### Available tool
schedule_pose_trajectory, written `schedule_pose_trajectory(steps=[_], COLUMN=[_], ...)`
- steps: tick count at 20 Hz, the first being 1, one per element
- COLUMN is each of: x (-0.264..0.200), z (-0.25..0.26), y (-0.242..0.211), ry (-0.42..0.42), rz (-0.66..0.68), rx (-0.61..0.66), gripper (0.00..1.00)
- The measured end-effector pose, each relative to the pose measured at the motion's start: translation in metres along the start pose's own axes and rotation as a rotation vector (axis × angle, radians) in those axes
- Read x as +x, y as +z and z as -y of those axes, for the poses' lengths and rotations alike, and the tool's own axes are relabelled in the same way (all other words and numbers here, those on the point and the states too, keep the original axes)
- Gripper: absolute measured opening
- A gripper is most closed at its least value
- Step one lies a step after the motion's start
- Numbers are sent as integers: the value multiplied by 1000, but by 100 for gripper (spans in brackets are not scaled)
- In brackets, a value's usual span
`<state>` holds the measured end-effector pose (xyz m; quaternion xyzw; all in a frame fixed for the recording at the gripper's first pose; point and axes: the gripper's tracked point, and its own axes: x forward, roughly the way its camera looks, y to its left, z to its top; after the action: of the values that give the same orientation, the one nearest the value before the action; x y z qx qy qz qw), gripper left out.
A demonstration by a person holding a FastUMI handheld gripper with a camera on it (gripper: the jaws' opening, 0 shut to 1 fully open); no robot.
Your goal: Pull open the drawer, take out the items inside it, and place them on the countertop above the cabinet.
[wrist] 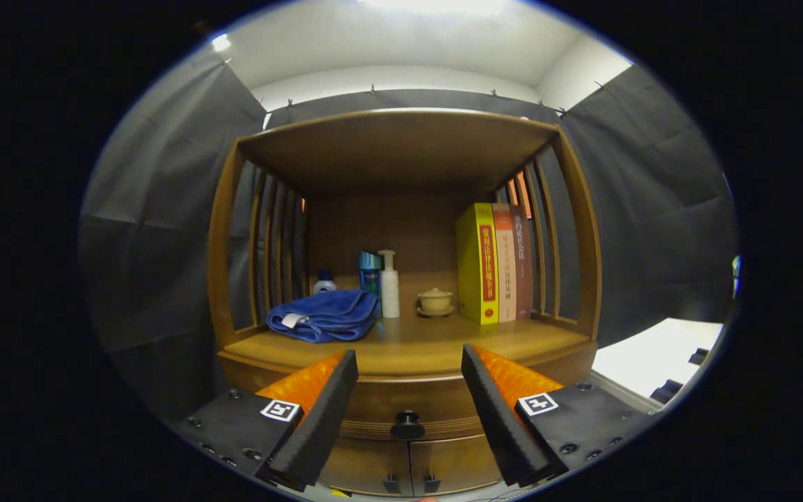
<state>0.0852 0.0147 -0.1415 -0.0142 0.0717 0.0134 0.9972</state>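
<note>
Facing the wooden cabinet (401, 411) head-on, the claw (408, 359) hangs with its two fingers spread wide and nothing between them but air. One round dark knob (408, 424) sits on the drawer (408, 408) front, in the gap between the fingers and a little below their tips; neither finger touches it, and the drawer is closed. Below the drawer are two cabinet doors, each with one small dark pull (391, 482), side by side at the centre seam.

Beyond the fingertips lies the bench (408, 348) above the drawer, roofed by a wooden top and flanked by slatted sides. On it, counted from the left: one folded blue towel (323, 315) with a white tag; one small bottle with a blue cap (324, 282) behind the towel, partly hidden; one blue-green box or bottle (369, 273), which I cannot tell apart; one white pump bottle (389, 284) just beside it; one small lidded cup on a saucer (436, 302); and three upright books (495, 263), one yellow and two reddish-brown, standing touching against the right slats.

What is inside the drawer cannot be seen.
</note>
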Motion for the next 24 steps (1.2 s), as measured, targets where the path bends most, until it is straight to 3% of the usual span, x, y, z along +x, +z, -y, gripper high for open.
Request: schedule_pose_trajectory(steps=[5,9,17,20,24], x=[24,35,57,54,47], z=[1,-3,-1,-2,-2], y=[-66,-93,-124,-124,-127], ry=[8,22,25,6,8], rz=[-63,-111,-183,-192,-219], rx=[-19,-44,37,13,32], gripper=[98,98,64,51,40])
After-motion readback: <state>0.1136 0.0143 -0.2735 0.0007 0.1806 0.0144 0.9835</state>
